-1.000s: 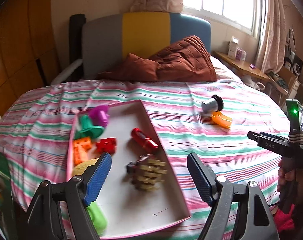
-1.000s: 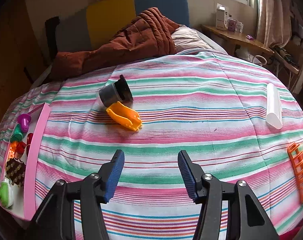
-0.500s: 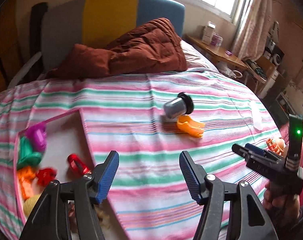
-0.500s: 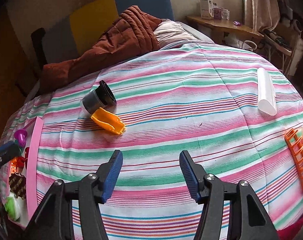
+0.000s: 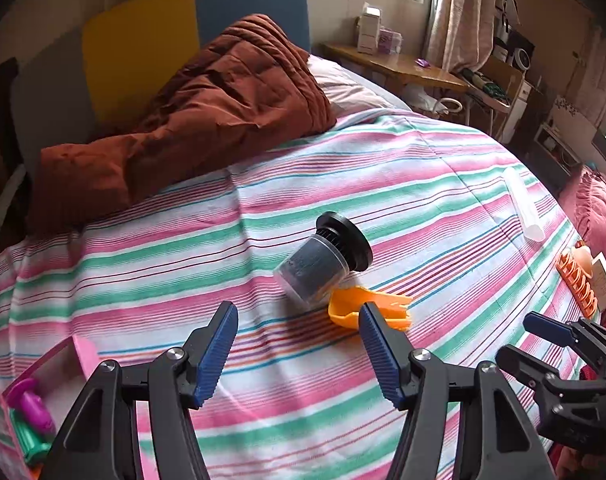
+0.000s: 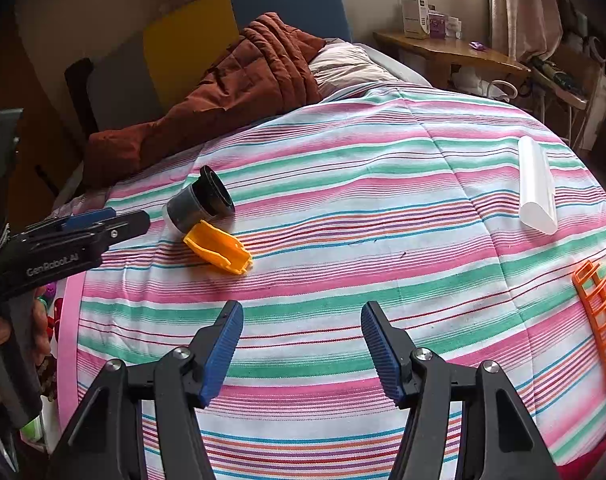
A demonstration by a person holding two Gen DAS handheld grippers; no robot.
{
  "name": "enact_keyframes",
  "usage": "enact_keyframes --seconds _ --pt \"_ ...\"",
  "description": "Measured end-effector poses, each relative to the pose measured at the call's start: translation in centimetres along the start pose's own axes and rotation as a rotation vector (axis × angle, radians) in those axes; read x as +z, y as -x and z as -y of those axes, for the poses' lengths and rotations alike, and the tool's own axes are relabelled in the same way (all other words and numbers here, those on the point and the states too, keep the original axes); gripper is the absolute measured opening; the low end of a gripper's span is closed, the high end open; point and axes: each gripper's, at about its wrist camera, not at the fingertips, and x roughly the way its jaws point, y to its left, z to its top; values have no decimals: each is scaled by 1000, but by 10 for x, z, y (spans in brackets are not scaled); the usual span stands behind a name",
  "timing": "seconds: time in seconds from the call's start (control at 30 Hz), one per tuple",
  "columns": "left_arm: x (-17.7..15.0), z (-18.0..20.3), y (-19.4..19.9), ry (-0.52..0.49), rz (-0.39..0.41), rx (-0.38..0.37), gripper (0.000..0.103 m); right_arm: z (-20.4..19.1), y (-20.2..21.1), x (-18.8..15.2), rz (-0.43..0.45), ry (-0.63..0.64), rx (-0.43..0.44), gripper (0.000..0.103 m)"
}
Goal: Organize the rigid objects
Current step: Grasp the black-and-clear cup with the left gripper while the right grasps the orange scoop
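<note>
Left gripper (image 5: 298, 320): jaws apart, nothing between the blue pads, hanging over the striped bedspread (image 5: 383, 184); its right pad overlaps the near edge of the orange scoop-shaped piece (image 5: 355, 308) in the left wrist view, contact not discernible.

Right gripper (image 6: 302, 322): jaws spread, nothing between them, above bare bedspread; also seen at 4 o'clock from the left gripper.

Clear tub with black lid (image 5: 323, 258): on its side at mid-bed, lid toward 1 o'clock, touching the orange scoop-shaped piece lying at its 5 o'clock.

White tube (image 6: 537, 186): lying flat, at 3 o'clock from the tub, well apart.

Orange lattice rack (image 6: 601, 316): at the bed's right edge, at 5 o'clock from the white tube.

Pink-rimmed tray (image 5: 85, 354): at the bed's left edge, 8 o'clock from the tub; holds a purple piece (image 5: 29, 402) and a green piece (image 5: 27, 436), touching.

Brown quilt (image 5: 207, 112): heaped at 11 o'clock against the headboard.
</note>
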Motion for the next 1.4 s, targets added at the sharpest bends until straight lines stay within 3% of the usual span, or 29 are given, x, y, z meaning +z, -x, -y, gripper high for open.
enact_keyframes --seconds 0.7,0.87,1.07,1.27,1.4 --pt "38 13 -78 -160 -113 -52 64 1 -1 1 1 -17 5 65" --pt "32 16 -89 -126 -131 -60 45 2 -2 1 1 -17 2 65" --pt "15 8 -61 -22 -74 -73 43 2 -4 0 -6 -10 6 65" --pt "-2 -6 -5 46 -16 -25 43 -11 -15 -3 -34 23 54 65" --pt "-19 -11 29 64 19 28 43 -32 -26 12 -22 86 91 65"
